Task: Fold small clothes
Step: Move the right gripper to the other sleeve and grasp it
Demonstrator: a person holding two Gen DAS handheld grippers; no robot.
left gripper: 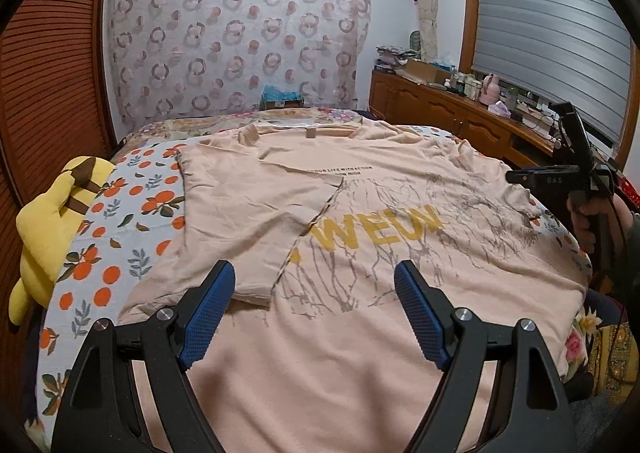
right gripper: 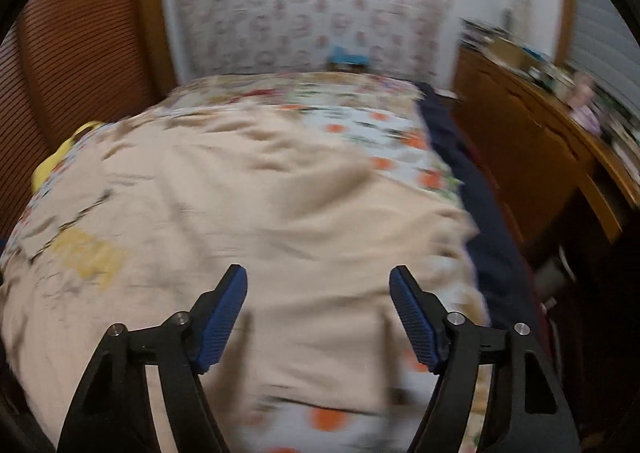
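Note:
A peach T-shirt (left gripper: 360,213) with yellow letters and a grey branch print lies spread on the bed, its left sleeve and side folded inward over the chest. My left gripper (left gripper: 316,281) hovers open above the shirt's lower half, blue pads apart with nothing between them. The right wrist view is blurred by motion; there the same shirt (right gripper: 240,213) fills the bed, and my right gripper (right gripper: 319,285) stands open over its right part, nothing between the pads. In the left wrist view the right gripper (left gripper: 516,176) shows at the shirt's right edge, held by a hand (left gripper: 592,221).
The bed has a quilt with an orange-fruit print (left gripper: 120,221). A yellow plush toy (left gripper: 52,221) lies at the bed's left edge. A wooden sideboard (left gripper: 448,113) crowded with bottles and boxes stands along the right wall. A slatted wooden panel (left gripper: 52,73) is on the left.

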